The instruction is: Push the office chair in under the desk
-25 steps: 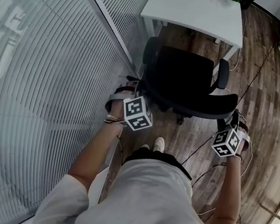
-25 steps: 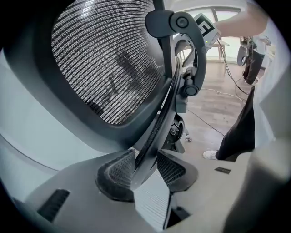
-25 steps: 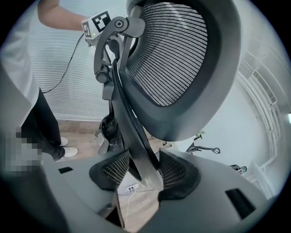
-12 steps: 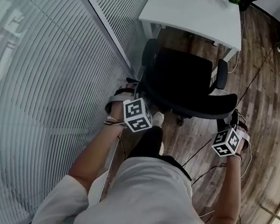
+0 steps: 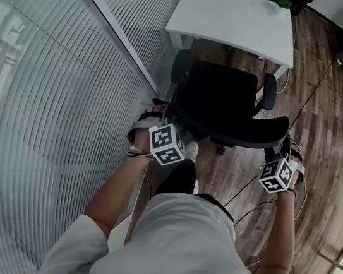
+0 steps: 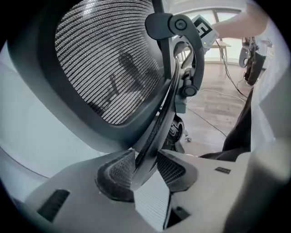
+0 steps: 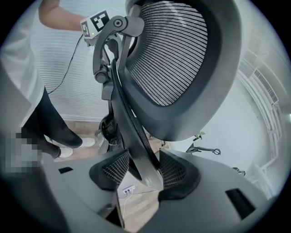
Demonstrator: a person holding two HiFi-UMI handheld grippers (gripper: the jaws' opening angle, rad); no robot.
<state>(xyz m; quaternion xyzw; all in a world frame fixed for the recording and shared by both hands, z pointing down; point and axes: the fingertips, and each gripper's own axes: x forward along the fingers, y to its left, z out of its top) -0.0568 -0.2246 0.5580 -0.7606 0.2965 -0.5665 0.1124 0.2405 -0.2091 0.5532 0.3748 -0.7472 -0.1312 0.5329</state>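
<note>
One office chair [image 5: 222, 99] stands just before one white worktop [image 5: 237, 15], beyond the jaws. Two grippers hold its backrest [image 6: 104, 59]: the left gripper [image 6: 144, 167] jaws clamp one side edge, the right gripper [image 7: 138, 169] jaws clamp the other.

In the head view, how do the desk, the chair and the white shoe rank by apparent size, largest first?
1. The chair and the desk look about alike. The chair is nearer the camera, so I do not rank them.
2. The shoe is clearly the smallest.
</note>
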